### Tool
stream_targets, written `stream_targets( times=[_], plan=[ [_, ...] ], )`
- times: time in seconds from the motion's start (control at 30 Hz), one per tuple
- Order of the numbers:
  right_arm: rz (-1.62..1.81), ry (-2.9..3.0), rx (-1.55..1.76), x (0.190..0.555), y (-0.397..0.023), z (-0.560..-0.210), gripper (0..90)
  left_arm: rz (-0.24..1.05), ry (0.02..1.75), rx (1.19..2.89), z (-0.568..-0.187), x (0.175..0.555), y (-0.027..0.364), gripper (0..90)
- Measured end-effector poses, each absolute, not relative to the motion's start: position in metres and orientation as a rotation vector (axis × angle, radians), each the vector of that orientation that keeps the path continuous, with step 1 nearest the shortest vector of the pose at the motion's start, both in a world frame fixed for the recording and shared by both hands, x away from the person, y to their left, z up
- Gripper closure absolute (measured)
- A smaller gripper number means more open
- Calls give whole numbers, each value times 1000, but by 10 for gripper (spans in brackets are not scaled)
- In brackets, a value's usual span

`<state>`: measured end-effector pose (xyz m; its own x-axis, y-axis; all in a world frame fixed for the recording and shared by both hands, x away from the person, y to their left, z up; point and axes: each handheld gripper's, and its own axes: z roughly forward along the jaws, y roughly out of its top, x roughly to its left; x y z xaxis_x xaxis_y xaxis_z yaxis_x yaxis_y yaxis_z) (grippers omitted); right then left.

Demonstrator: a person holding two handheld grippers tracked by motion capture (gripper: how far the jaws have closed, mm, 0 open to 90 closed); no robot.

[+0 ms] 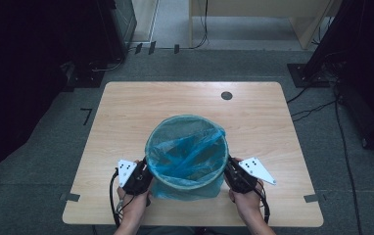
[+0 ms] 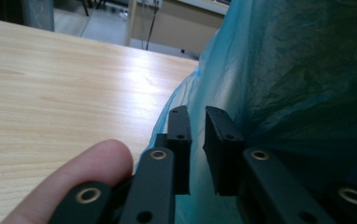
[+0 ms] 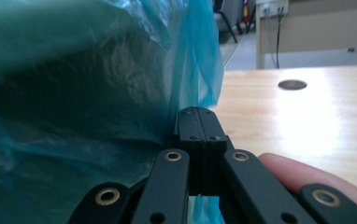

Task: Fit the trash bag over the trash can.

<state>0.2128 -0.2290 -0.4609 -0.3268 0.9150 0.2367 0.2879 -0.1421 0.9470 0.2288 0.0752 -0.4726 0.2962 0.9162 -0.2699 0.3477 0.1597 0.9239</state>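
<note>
A round bin (image 1: 187, 188) lined with a blue plastic bag (image 1: 190, 156) stands near the front of the wooden table (image 1: 126, 112). The bag's film hangs over the rim and down the outside. My left gripper (image 1: 147, 170) is at the bin's left side; its jaws (image 2: 197, 123) stand a narrow gap apart right against the bag (image 2: 284, 79), with blue film showing through the gap. My right gripper (image 1: 229, 170) is at the bin's right side. Its jaws (image 3: 197, 112) are pressed together where a fold of the bag (image 3: 74, 93) runs down to their tips.
A dark round cable hole (image 1: 226, 95) sits in the table's far right part (image 3: 292, 84). Bare tabletop (image 2: 50, 84) lies to the left of and behind the bin. Beyond the table are dark equipment stands, floor cables and a light wooden desk (image 1: 253, 14).
</note>
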Motion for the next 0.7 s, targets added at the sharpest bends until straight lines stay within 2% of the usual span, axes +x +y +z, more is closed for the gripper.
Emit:
stream_targets(
  times=[0.07, 0.17, 0.33, 0.7],
  plan=[
    [1484, 1604, 1351, 213, -229, -464, 900, 619, 1265, 1413, -474, 230, 76, 802],
    [1466, 1617, 1343, 213, -231, -463, 900, 616, 1261, 1406, -471, 232, 84, 709],
    [1470, 1581, 1327, 212, -246, -453, 900, 621, 1247, 1395, -467, 229, 100, 630],
    [1563, 1653, 1046, 217, -281, -406, 900, 589, 1227, 1414, -469, 218, 120, 466]
  ],
)
